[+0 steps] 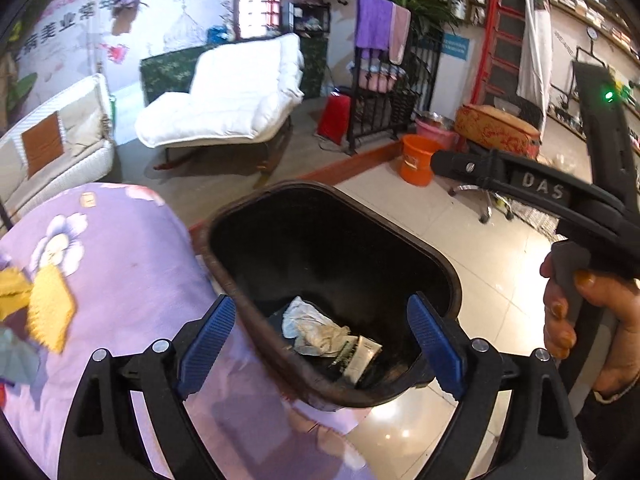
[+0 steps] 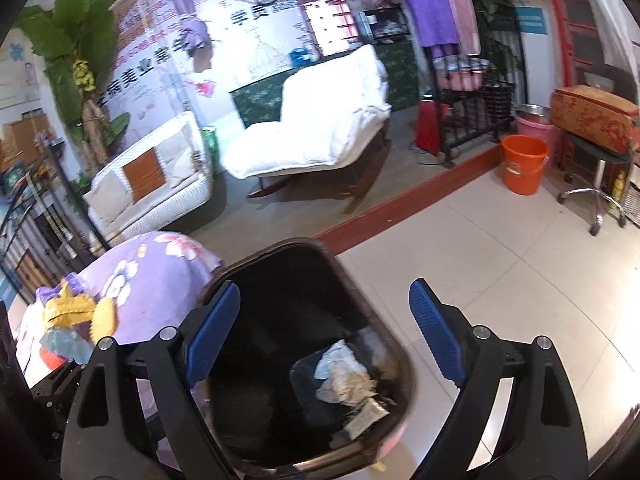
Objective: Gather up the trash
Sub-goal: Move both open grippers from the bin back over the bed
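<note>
A dark brown trash bin [image 1: 224,276] stands on the floor beside a purple floral blanket [image 1: 120,264]. Inside lie crumpled white paper [image 1: 308,326] and a small wrapper [image 1: 362,354]. My left gripper [image 1: 320,344] is open and empty above the bin's near rim. My right gripper [image 2: 326,336] is open and empty over the same bin [image 2: 280,264], where the crumpled paper [image 2: 344,376] shows. Its body also shows at the right of the left wrist view [image 1: 532,188]. Yellow scraps [image 1: 50,304] and a pale blue one [image 1: 16,360] lie on the blanket; the yellow scraps also show in the right wrist view [image 2: 80,312].
An orange bucket [image 2: 524,164] stands on the tiled floor at the right, near a wheeled stool [image 2: 592,184]. A white rocking lounger [image 2: 320,128] and a white wicker sofa [image 2: 152,180] stand behind on a carpeted step. A black metal rack [image 2: 472,112] holds towels.
</note>
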Demonstrator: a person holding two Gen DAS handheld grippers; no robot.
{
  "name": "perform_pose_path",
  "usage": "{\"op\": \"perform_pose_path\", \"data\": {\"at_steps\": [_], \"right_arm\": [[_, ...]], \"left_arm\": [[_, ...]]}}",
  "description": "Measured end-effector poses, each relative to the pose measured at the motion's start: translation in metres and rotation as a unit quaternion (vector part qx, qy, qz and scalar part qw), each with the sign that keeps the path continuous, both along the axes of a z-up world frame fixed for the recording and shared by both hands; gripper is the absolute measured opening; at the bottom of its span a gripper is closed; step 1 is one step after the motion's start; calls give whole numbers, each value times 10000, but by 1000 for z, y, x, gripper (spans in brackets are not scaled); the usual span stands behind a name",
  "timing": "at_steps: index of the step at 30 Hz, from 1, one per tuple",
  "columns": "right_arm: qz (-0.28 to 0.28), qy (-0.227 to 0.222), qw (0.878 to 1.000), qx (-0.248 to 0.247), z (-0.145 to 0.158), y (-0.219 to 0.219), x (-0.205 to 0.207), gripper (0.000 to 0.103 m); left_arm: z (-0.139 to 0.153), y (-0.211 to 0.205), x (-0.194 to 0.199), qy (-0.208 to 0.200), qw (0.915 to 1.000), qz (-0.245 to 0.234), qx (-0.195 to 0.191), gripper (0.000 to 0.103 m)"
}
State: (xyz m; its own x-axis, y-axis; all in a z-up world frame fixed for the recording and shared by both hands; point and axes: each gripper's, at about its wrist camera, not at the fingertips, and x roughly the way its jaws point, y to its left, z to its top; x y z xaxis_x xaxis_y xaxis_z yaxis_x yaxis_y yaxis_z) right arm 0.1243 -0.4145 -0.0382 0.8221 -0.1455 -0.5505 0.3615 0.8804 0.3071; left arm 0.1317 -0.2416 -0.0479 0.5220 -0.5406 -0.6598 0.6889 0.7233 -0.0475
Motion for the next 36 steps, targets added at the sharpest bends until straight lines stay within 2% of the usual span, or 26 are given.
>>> {"op": "perform_pose_path", "data": {"at_steps": [10, 16, 23, 29, 36], "right_arm": [[995, -1, 9950, 14, 0, 62, 24, 86], [1592, 14, 9872, 12, 1, 107, 39, 86], [2239, 52, 9746, 21, 2, 158, 56, 86], [2830, 31, 9591, -56, 6, 206, 66, 86], [3629, 131, 9316, -166, 4, 271, 80, 86]], "left_arm": [[12, 57, -6, -43, 9973, 664, -294, 89], [11, 106, -8, -64, 9916, 1241, -360, 89], [7, 163, -15, -155, 9806, 1940, -222, 90], [2, 212, -18, -45, 9659, 2570, -298, 90], [-3, 267, -20, 69, 9494, 3114, -394, 90]]}}
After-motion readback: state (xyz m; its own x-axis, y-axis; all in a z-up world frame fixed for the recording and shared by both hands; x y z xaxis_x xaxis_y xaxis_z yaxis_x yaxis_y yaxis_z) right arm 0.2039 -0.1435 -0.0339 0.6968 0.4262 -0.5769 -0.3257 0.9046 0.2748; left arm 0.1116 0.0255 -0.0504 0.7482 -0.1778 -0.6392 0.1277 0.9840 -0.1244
